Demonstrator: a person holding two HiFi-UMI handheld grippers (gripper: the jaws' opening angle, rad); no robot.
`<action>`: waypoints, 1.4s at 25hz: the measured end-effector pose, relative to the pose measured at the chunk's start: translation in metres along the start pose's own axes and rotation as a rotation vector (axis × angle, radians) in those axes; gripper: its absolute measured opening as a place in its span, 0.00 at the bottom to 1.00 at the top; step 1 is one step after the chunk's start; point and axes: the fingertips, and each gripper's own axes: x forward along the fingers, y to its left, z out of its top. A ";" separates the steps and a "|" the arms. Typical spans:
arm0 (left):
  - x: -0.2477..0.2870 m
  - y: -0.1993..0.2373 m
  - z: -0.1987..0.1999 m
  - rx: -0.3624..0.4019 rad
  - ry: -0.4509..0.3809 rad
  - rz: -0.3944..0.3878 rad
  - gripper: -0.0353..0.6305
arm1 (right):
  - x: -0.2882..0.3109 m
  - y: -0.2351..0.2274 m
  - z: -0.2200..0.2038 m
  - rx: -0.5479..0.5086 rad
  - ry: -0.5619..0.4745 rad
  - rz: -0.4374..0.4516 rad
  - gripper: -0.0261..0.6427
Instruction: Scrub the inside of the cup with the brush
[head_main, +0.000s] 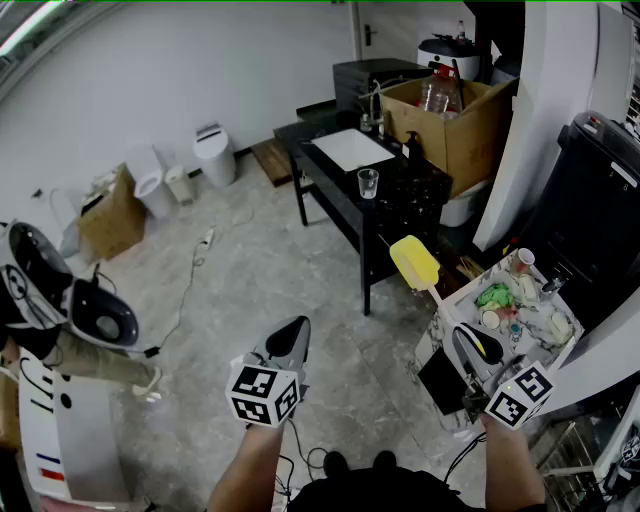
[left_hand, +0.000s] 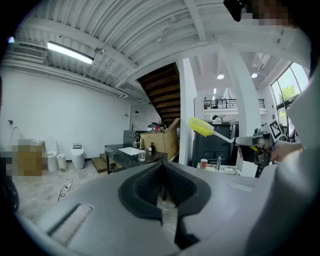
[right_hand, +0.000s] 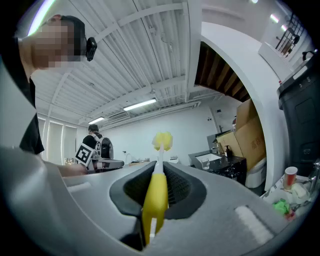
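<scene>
A clear glass cup (head_main: 368, 183) stands on the black table (head_main: 392, 205) ahead, small in the left gripper view (left_hand: 142, 156) and the right gripper view (right_hand: 220, 156). My right gripper (head_main: 470, 347) is shut on the yellow handle of a brush (right_hand: 155, 197), whose yellow sponge head (head_main: 414, 262) points up and forward, well short of the cup. The brush head also shows in the left gripper view (left_hand: 201, 127). My left gripper (head_main: 291, 340) hangs over the floor, shut and empty, its jaws (left_hand: 161, 187) pressed together.
A white sink basin (head_main: 351, 149) lies at the table's far end by a cardboard box (head_main: 452, 118). A cluttered small table (head_main: 519, 305) stands at the right. A robot vacuum base (head_main: 60, 290), cables (head_main: 190, 290) and bins (head_main: 215, 155) are on the floor at the left.
</scene>
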 end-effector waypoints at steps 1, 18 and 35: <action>0.000 -0.001 0.001 0.002 0.001 0.001 0.08 | -0.001 0.000 -0.001 0.000 0.004 0.002 0.10; 0.008 -0.051 -0.010 0.049 0.031 0.030 0.08 | -0.042 -0.009 -0.007 0.078 -0.020 0.046 0.10; 0.076 -0.045 -0.011 -0.005 0.006 -0.045 0.08 | -0.020 -0.045 -0.023 0.114 0.033 0.016 0.10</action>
